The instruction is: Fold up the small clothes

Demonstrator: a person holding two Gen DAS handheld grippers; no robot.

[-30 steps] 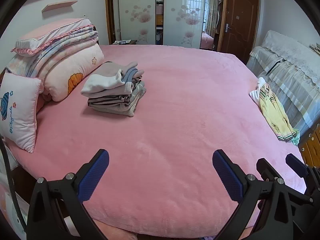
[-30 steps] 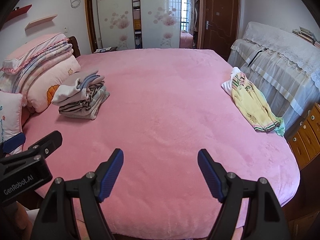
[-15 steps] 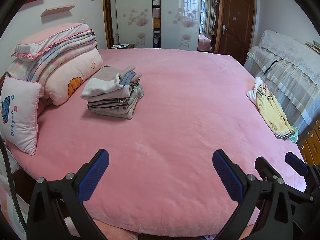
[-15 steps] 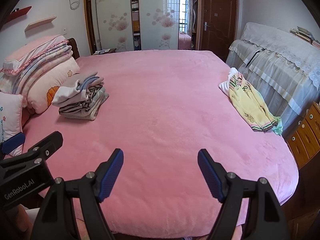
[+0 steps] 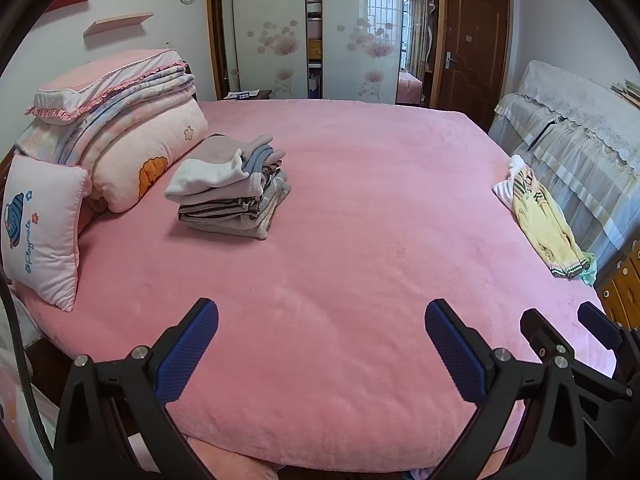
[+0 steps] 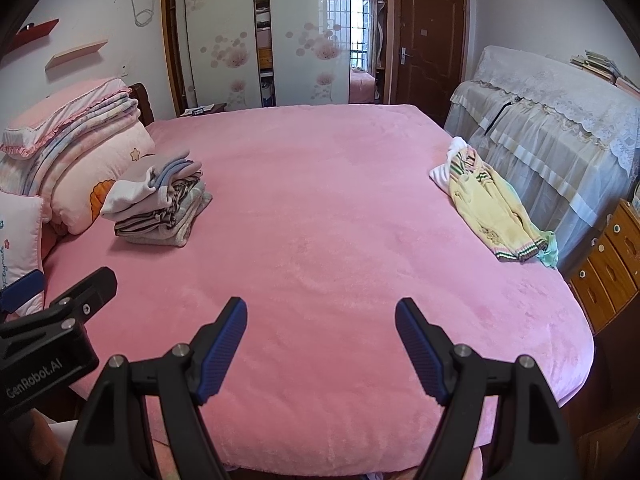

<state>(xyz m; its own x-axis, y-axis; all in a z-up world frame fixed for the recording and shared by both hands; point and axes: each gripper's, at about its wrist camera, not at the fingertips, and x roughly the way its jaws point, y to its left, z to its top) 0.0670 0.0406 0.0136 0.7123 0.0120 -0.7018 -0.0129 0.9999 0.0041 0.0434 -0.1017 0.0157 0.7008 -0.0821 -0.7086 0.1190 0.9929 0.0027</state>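
A stack of folded clothes [image 5: 232, 188] [image 6: 160, 204] in grey, white and stripes rests on the pink bed [image 5: 340, 240] [image 6: 320, 220] towards the left, beside the pillows. At the bed's right edge lies an unfolded yellow garment [image 5: 544, 224] [image 6: 488, 204] on top of a white one. My left gripper [image 5: 322, 320] hovers open over the near edge of the bed with nothing between its blue pads. My right gripper [image 6: 321, 320] is open beside it, also empty. Both are far from the clothes.
Pillows and a folded quilt [image 5: 120, 128] pile up at the left of the bed, with a small pillow [image 5: 40, 228] in front. A lace-covered piece of furniture [image 6: 552, 128] and wooden drawers [image 6: 608, 256] stand to the right. Wardrobe doors and a door fill the back wall.
Both views tilted up slightly, so the bed and clothes sit a little lower in frame. Both grippers stay open and empty.
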